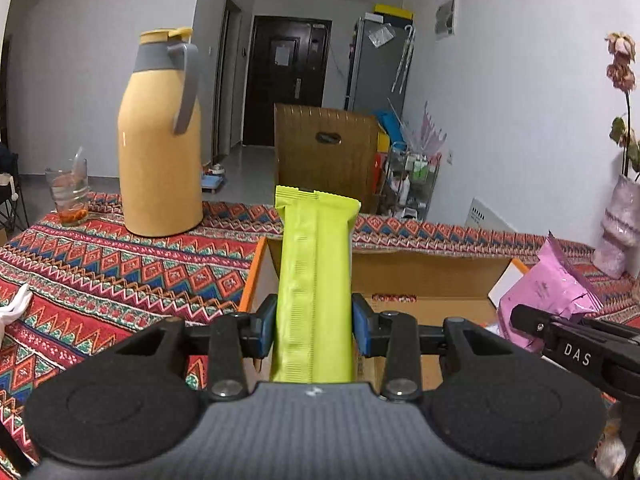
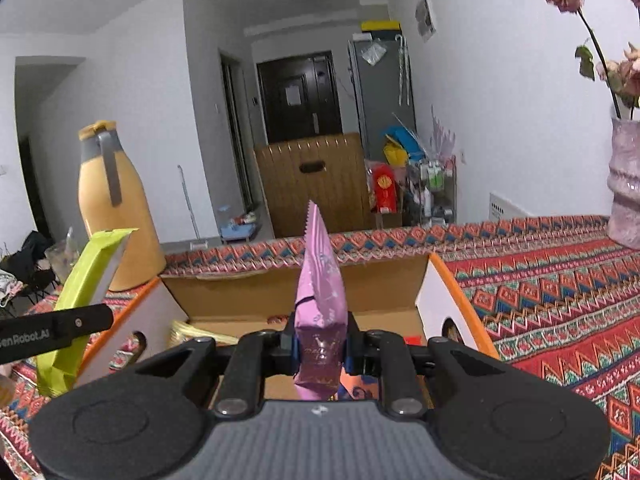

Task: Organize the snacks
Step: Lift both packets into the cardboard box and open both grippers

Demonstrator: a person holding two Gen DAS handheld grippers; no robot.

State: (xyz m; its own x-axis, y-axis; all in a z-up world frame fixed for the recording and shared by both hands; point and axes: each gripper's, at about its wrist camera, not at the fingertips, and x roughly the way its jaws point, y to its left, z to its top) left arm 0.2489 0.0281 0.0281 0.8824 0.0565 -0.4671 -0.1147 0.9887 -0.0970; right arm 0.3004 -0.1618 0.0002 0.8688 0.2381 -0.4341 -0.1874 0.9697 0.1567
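Claws held one snack each above the open cardboard box (image 2: 304, 292) on the patterned desk (image 1: 120, 264). Left claw (image 1: 314, 330) was partly closed, its blue pads pressed against both long sides of a lime-green snack bar (image 1: 316, 276), which ran straight forward, away from the claw, its crimped end tipped up over the box's far wall. Right claw (image 2: 320, 346) was clamped nearly tight on a pink snack packet (image 2: 320, 280), squeezed thin between the pads, its long axis standing up and forward with the serrated tip highest. Both claws pointed forward and somewhat down toward the box, side by side. A yellow thermos (image 1: 160, 140) stood beyond the box, to its left.
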